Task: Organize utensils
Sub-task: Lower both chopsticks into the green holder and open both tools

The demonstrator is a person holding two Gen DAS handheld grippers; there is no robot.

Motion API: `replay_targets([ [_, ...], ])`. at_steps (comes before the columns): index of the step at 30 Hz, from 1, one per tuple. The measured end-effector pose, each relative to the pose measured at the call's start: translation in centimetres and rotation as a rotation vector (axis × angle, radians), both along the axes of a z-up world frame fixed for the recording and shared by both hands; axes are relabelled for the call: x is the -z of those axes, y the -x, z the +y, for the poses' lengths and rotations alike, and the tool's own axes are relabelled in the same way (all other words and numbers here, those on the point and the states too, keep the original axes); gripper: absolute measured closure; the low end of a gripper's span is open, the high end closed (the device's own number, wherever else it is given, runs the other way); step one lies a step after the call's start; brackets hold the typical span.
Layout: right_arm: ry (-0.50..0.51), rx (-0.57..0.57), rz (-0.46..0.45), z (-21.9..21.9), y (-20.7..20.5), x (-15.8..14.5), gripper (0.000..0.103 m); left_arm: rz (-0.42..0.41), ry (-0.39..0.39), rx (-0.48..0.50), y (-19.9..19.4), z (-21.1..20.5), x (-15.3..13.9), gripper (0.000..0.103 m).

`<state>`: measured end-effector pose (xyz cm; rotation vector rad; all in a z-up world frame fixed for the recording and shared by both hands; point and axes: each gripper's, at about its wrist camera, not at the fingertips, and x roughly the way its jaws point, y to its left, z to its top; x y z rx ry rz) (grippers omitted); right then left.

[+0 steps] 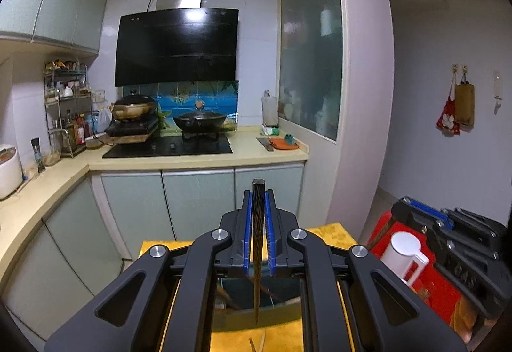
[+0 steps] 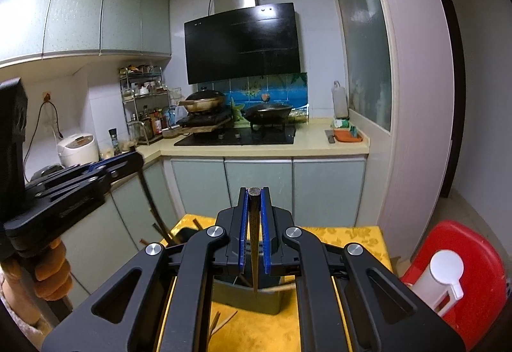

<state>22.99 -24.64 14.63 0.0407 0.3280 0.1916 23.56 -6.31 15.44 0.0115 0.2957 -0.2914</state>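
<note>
My left gripper is shut on a dark chopstick that hangs point down over a dark grey utensil holder on the yellow tablecloth. My right gripper is shut on another dark chopstick, its tip just above the same holder. Brown chopsticks lean inside the holder. More chopsticks lie loose on the cloth. The left gripper also shows in the right wrist view, with its chopstick angled down toward the holder.
A red plastic stool with a white lidded cup stands right of the table. The kitchen counter with stove and woks lies behind, cabinets below. The right gripper's body shows at right in the left wrist view.
</note>
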Motion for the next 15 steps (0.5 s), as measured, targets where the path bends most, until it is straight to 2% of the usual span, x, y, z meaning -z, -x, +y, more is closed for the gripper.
replay_targets([
  [8,0.022,0.014,-0.015,0.5,-2.1,0.2,0.095,0.007,0.026,-0.039,-3.6,-0.9,0.1,0.096],
  [15,0.051,0.021,0.022,1.0,-3.6,1.7,0.095,0.060,0.018,-0.057,-5.8,-0.6,3.2,0.096],
])
